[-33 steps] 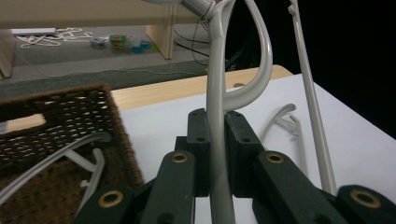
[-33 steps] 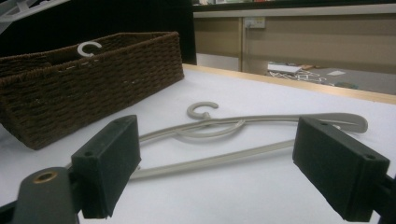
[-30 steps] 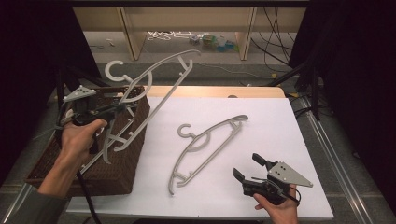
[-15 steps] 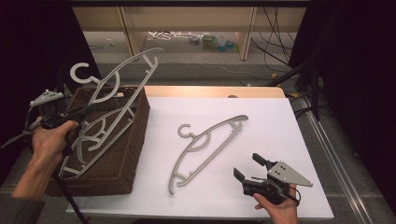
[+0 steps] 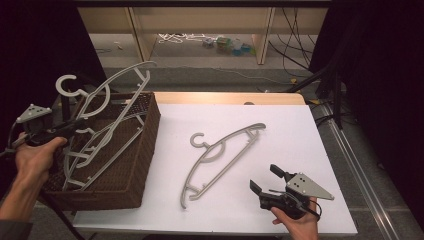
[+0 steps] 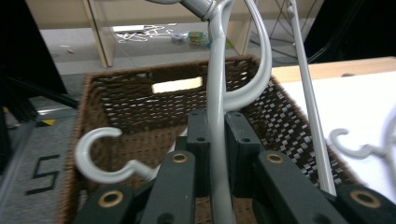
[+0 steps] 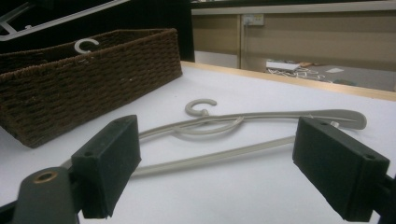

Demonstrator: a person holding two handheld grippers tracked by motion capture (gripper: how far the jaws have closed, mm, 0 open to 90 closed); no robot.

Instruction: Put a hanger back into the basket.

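High view: the left gripper (image 5: 75, 127) is clamped on a grey plastic hanger (image 5: 107, 107) held tilted above the wicker basket (image 5: 142, 150), hook uppermost, lower end down inside the basket. Left gripper view confirms the jaws pinch a thin curved bar of that held hanger (image 6: 217, 121); a second hanger hook (image 6: 100, 156) lies in the basket beneath it. A third hanger (image 5: 220, 152) lies flat on the white table surface (image 5: 300, 135), just right of the basket and apart from it. The right gripper (image 5: 267, 181) sits further right of the basket, beyond the hanger's foot, jaws spread wide and empty; right gripper view has the flat hanger (image 7: 224, 128) ahead between them.

Assessment: hangers appear light, rigid, smooth and likely slippery; long arms will swing about a single pinch point. Best hold is judged to be the neck below the hook or the centre of the crossbar, where the load balances
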